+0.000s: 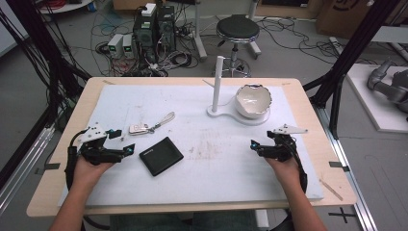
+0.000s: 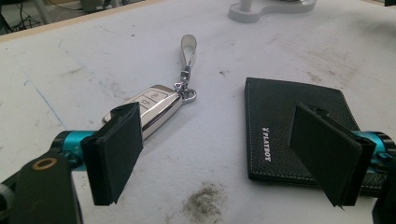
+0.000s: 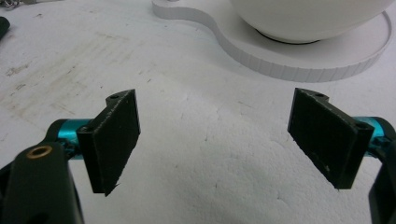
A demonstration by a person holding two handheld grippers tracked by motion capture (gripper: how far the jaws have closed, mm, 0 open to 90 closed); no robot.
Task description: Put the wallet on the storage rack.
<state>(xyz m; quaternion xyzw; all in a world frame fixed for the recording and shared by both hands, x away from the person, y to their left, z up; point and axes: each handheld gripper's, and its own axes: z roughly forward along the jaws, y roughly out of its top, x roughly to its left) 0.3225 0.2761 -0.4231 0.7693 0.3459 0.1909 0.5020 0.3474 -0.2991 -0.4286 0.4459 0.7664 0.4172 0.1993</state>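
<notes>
Key fob (image 2: 152, 107): silver, lies on the white counter (image 1: 226, 159) left of centre in the high view, just above the left gripper (image 1: 129, 150); its strap (image 2: 188, 49) runs off toward the upper right
Wallet (image 2: 289, 135): black, flat, just right of the left gripper in the high view, near the fob but apart from it
Left gripper: jaws spread wide, nothing between them; in the left gripper view the fob sits behind the left jaw, the wallet behind the right jaw
Right gripper (image 1: 253, 146): jaws spread wide, empty, at the right of the high view, below the white bowl (image 1: 253, 100) on its stand (image 1: 217, 82)
Fob long axis: slants from lower left to upper right in the left gripper view
Nearer hand: the left, by far; the right is well apart from both things
Likely next: left jaws swing toward the fob or the wallet; which one I cannot tell
</notes>
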